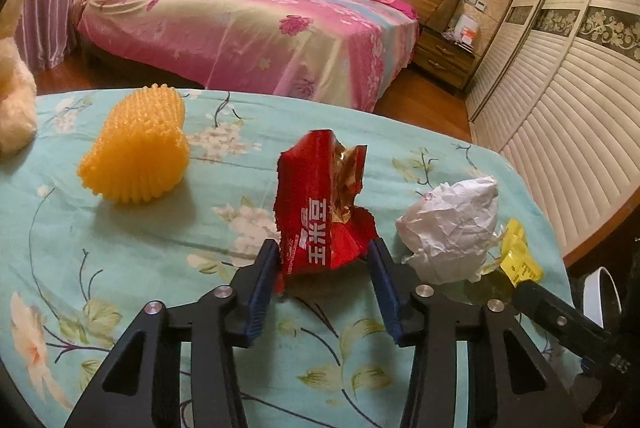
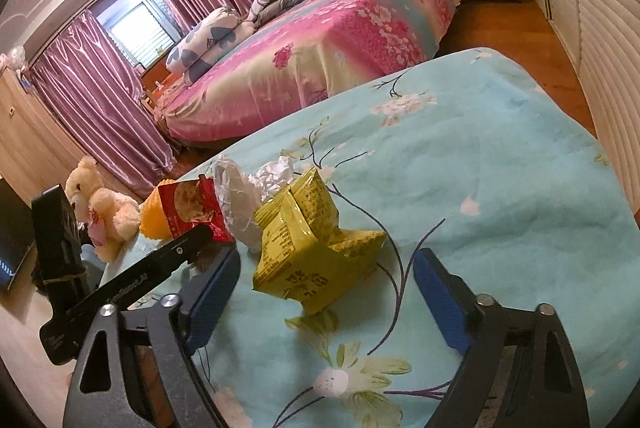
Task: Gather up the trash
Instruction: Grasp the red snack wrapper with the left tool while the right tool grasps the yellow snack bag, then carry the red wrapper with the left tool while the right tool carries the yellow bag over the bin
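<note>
A torn red snack wrapper (image 1: 320, 204) stands on the teal floral cloth (image 1: 120, 268), its lower end between the blue pads of my left gripper (image 1: 325, 252); the jaws are wide and touch it at most lightly. It also shows in the right wrist view (image 2: 190, 208). Crumpled white paper (image 1: 452, 224) lies to its right, with a yellow wrapper (image 1: 520, 260) behind it. In the right wrist view my right gripper (image 2: 326, 264) is open around that yellow wrapper (image 2: 312, 248). An orange foam fruit net (image 1: 136, 152) lies farther left.
A cream plush toy (image 1: 12, 88) sits at the cloth's left edge, also in the right wrist view (image 2: 100, 204). A pink floral bed (image 1: 248, 28) stands beyond. Louvred wardrobe doors (image 1: 560, 108) line the right wall. A white round object (image 1: 600, 292) shows beyond the cloth's right edge.
</note>
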`<state>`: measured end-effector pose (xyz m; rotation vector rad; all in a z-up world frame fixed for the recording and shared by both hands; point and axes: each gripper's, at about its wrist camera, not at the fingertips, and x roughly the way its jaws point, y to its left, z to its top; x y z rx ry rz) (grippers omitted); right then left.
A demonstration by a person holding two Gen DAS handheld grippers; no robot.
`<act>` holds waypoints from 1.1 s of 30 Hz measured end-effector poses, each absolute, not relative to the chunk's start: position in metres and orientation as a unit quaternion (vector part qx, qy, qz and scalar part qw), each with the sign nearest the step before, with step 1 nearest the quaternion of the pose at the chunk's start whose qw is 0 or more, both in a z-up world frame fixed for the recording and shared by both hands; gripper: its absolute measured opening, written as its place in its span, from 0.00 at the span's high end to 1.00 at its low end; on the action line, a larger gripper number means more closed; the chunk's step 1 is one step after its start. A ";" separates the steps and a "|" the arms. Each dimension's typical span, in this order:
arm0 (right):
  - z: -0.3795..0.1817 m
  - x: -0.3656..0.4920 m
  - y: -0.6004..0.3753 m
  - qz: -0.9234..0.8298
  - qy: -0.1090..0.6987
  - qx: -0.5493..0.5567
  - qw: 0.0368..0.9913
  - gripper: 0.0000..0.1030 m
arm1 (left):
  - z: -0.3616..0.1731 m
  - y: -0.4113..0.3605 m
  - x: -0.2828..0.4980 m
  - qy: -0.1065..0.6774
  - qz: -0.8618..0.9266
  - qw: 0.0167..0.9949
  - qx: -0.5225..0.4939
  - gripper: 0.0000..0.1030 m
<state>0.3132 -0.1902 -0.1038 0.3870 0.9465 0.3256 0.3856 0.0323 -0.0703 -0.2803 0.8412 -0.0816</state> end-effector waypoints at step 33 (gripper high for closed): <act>-0.071 0.209 -0.244 0.145 0.424 0.169 0.878 0.75 | -0.040 -0.026 0.257 0.396 -0.137 0.904 -0.087 0.85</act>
